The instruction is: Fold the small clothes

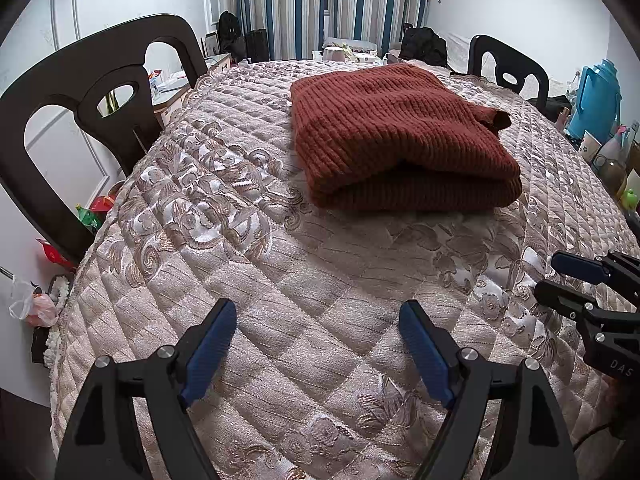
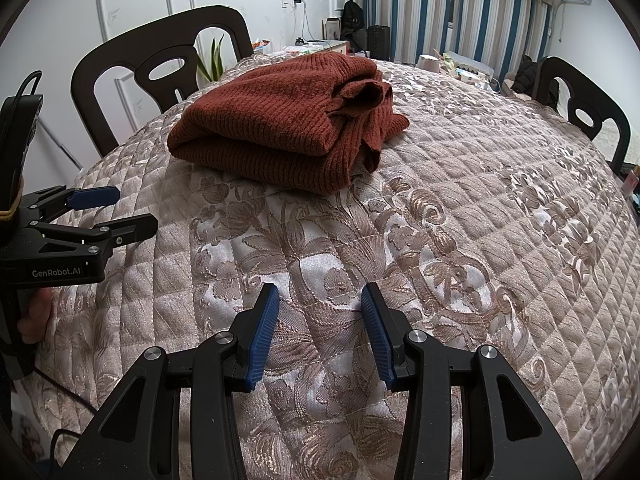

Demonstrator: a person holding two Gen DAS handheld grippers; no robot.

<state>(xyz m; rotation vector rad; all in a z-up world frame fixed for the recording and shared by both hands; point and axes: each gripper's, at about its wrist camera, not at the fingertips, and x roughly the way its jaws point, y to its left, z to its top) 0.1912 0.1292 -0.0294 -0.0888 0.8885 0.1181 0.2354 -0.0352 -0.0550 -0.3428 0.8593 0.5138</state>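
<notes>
A rust-red knitted sweater [image 1: 396,132] lies folded in a thick bundle on the quilted beige table cover [image 1: 280,280]; a sleeve cuff sticks out at its right side. In the right wrist view the sweater [image 2: 280,128] sits far ahead, cuff opening facing right. My left gripper [image 1: 316,312] is open and empty, low over the cover, well short of the sweater. My right gripper [image 2: 320,296] is open and empty, also short of it. The right gripper [image 1: 552,276] shows at the left wrist view's right edge; the left gripper [image 2: 128,212] shows at the right wrist view's left edge.
Dark chairs stand at the table's left [image 1: 92,92] and far right [image 1: 508,64]. A blue thermos [image 1: 596,96] and small items crowd the right side. Bottles and bags [image 1: 92,216] lie on the floor at left. Striped curtains [image 2: 480,16] hang behind.
</notes>
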